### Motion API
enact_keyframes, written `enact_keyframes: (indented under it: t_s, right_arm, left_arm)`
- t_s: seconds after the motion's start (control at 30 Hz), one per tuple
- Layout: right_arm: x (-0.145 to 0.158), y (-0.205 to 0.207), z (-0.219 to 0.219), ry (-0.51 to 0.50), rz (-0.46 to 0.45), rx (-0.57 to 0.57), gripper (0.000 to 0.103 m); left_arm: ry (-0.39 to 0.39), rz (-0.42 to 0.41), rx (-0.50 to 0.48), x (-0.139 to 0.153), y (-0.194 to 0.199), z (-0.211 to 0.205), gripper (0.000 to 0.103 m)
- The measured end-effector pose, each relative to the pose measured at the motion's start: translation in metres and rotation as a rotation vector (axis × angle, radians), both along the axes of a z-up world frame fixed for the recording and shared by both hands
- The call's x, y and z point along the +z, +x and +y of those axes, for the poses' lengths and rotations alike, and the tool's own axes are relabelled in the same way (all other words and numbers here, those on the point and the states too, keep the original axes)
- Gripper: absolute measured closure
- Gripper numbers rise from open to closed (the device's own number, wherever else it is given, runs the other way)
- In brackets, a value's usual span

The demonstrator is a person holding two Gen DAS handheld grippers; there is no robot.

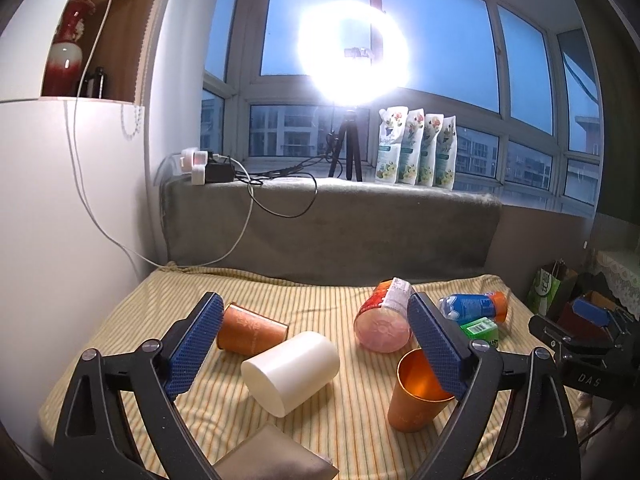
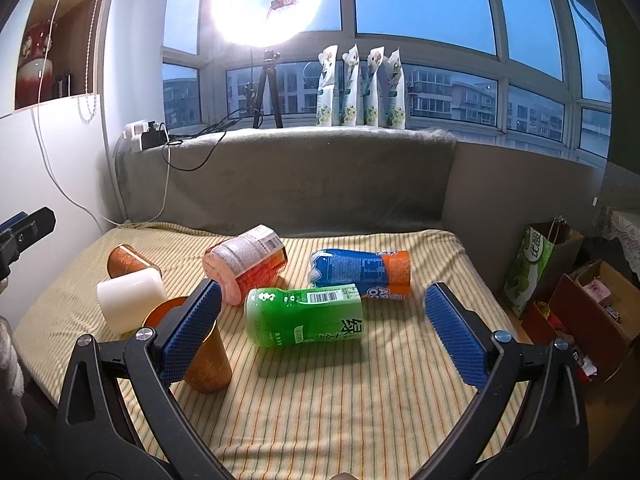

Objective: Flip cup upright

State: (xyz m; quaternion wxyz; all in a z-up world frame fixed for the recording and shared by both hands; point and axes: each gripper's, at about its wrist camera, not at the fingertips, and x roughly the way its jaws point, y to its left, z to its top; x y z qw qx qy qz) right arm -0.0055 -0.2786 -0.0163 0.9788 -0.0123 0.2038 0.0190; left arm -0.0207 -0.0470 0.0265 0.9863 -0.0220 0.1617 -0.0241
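Note:
A white cup (image 1: 291, 371) lies on its side on the striped cloth (image 1: 320, 300), closed base toward me, between the fingers of my open, empty left gripper (image 1: 316, 340). An orange cup (image 1: 250, 330) lies on its side behind it at the left. Another orange cup (image 1: 416, 396) stands upright at the right, partly behind the right finger. In the right wrist view my right gripper (image 2: 324, 316) is open and empty, hovering near a green bottle (image 2: 304, 316); the upright orange cup (image 2: 208, 356) stands behind its left finger, with the white cup (image 2: 130, 300) to the left.
A pink-lidded jar (image 2: 244, 264), a blue and orange bottle (image 2: 360, 272) and the green bottle lie on the cloth. A grey padded ledge (image 2: 288, 176) backs the table, with a ring light (image 1: 352, 52) and pouches (image 1: 416, 148) on the sill. Boxes (image 2: 580, 312) stand at right. A grey cushion (image 1: 276, 456) lies near.

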Motion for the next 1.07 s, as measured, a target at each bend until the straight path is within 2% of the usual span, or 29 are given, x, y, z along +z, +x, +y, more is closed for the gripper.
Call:
enact_keyframes:
  t_s: [0.8,1.07]
  right_arm:
    - [-0.018,0.012,0.014,-0.023,0.064,0.009,0.0]
    - [-0.026,0.019,0.02,-0.036,0.092,0.013,0.0]
  left_arm:
    - [-0.015,0.037,-0.002,-0.008,0.005,0.006,0.01]
    - [-0.008,0.017,0.017,-0.008,0.004,0.011,0.01]
